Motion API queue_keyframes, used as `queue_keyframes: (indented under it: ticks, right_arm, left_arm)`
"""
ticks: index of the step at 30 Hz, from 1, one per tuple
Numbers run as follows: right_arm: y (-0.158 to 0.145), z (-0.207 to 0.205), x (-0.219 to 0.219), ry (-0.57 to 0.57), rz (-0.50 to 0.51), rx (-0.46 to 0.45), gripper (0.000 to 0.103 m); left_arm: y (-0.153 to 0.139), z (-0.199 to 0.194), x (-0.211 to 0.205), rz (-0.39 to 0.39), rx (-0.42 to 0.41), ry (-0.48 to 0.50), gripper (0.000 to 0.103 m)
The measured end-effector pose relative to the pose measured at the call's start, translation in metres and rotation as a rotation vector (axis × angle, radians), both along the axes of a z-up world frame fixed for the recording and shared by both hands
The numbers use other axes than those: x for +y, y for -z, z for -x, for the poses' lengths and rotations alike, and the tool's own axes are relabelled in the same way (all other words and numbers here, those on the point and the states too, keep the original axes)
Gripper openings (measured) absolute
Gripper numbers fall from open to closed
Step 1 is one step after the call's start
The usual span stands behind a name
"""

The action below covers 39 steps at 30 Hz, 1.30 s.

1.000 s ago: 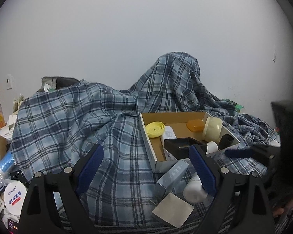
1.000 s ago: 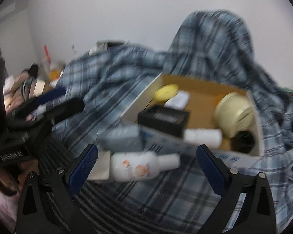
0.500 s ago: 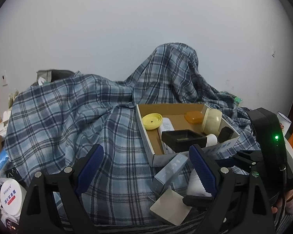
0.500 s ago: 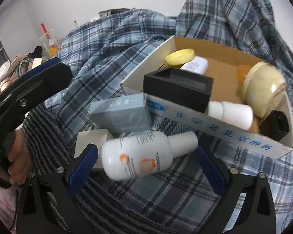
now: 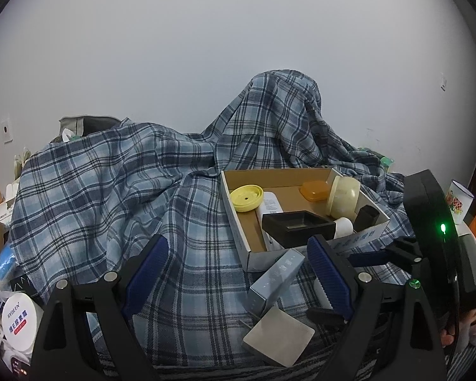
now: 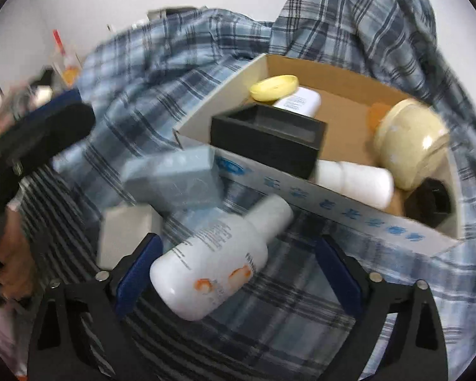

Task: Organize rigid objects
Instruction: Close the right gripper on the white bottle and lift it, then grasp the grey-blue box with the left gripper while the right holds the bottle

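Note:
A cardboard box (image 6: 333,190) sits on a plaid cloth and holds a black tray (image 6: 266,138), a yellow lid (image 6: 274,88), a cream jar (image 6: 409,141), a white bottle (image 6: 353,181) and an orange piece (image 5: 315,190). In front of it lie a white lotion bottle (image 6: 219,260), a grey-blue carton (image 6: 174,181) and a flat square box (image 5: 277,341). My right gripper (image 6: 238,273) is open, its fingers on either side of the lotion bottle. My left gripper (image 5: 238,273) is open and empty, above the cloth left of the grey-blue carton (image 5: 276,277).
The plaid cloth (image 5: 111,197) drapes over lumps up to a white wall. Jars and cartons (image 5: 17,324) crowd the left edge. A printed cup (image 5: 458,201) stands at the right. The right gripper's body (image 5: 434,247) shows in the left wrist view.
My right gripper has moved forward and down, so the lotion bottle now lies between its open fingers. My left gripper has barely moved.

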State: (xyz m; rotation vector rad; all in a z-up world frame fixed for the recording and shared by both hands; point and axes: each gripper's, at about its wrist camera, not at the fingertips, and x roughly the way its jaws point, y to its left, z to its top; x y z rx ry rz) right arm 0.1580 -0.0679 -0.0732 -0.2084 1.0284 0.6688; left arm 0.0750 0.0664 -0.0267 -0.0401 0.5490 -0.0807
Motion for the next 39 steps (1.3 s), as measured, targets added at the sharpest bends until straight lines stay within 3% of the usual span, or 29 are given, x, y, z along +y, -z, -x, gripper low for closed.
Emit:
queue_keyframes:
  ticks: [3,7,9,15,19,23,32,34,36,39]
  right_arm:
    - [-0.003,0.006,-0.003,0.012,0.081,-0.039,0.08]
    - [-0.011,0.003,-0.018,0.068,0.061,-0.016,0.068]
    - [-0.013,0.001,-0.021,0.083,0.055,-0.022,0.039]
    - [-0.006,0.0,-0.021,0.077,0.098,0.009,0.039]
    - [-0.01,0.009,-0.033,0.062,0.103,-0.019,0.039]
    - [-0.008,0.009,-0.044,0.066,0.085,-0.03,0.039]
    - [-0.005,0.012,-0.045,0.063,0.067,-0.042,0.039]
    - [-0.005,0.012,-0.045,0.063,0.061,-0.037,0.039]
    - [-0.006,0.011,-0.047,0.07,0.057,-0.035,0.039]
    - [-0.007,0.01,-0.049,0.081,0.053,-0.038,0.039]
  left_arm:
    - [0.0,0.0,0.0,-0.001,0.002,0.002,0.091]
    - [-0.001,0.0,-0.002,-0.007,-0.002,0.003,0.091]
    - [0.0,0.0,-0.003,-0.01,-0.002,0.005,0.091]
    - [0.001,-0.003,-0.003,-0.003,0.017,0.011,0.091]
    - [0.004,-0.005,-0.008,-0.018,0.032,0.028,0.091]
    - [0.012,-0.014,-0.014,-0.042,0.091,0.054,0.091]
    - [0.041,-0.04,-0.038,-0.101,0.284,0.174,0.065]
    - [0.045,-0.043,-0.039,-0.096,0.309,0.182,0.049]
    - [0.048,-0.045,-0.038,-0.089,0.326,0.178,0.04]
    - [0.047,-0.044,-0.036,-0.079,0.331,0.179,0.037]
